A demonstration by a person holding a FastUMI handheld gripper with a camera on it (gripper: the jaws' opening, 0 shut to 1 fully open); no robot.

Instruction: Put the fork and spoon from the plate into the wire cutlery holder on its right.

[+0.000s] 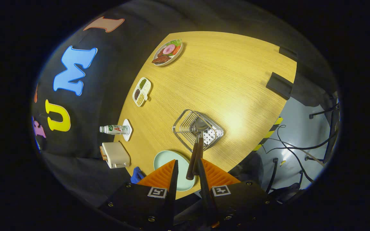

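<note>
Fingers stand apart above the plate; fork and spoon stand in the wire holder just ahead. Any withdrawal should rise straight, clear of the handles.

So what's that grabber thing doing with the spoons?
A person's handheld gripper has its fingers open. The fork and spoon already stand in the wire cutlery holder, their dark handles leaning back between the fingers, with neither finger pressing on them. The pale green plate beside the holder on the wooden table looks bare now.
</note>
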